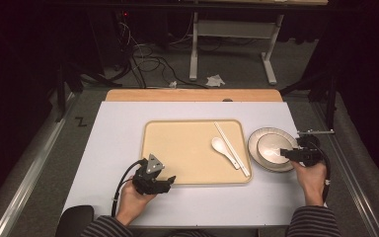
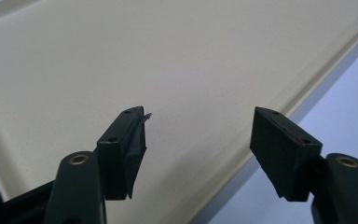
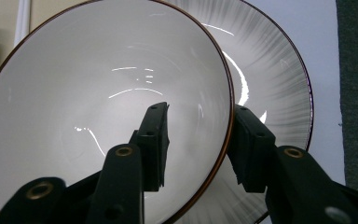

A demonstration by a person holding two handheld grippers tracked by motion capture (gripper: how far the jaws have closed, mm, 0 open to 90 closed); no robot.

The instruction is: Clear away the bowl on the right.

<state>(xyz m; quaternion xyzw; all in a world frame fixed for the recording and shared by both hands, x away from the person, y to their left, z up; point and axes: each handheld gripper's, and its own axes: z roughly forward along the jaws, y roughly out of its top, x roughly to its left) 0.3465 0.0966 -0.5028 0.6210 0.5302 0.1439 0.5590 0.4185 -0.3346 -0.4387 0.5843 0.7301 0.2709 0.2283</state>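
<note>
My left hand-held gripper (image 1: 168, 181) hovers spread and empty over the tray's (image 1: 177, 148) near edge. My right hand-held gripper (image 3: 198, 140) straddles the bowl's (image 3: 98, 102) rim on its plate (image 3: 270, 70), not yet pinched. Spoon (image 1: 221, 146) and chopsticks (image 1: 229, 143) are already trayed; bowl remains.

Bowl (image 3: 102, 107): lower rim cut off by the right gripper view's bottom edge; wall partly hidden behind one jaw
Plate (image 3: 270, 65): mostly hidden under the bowl
Tray (image 2: 177, 60): cropped on all sides in the left gripper view
</note>
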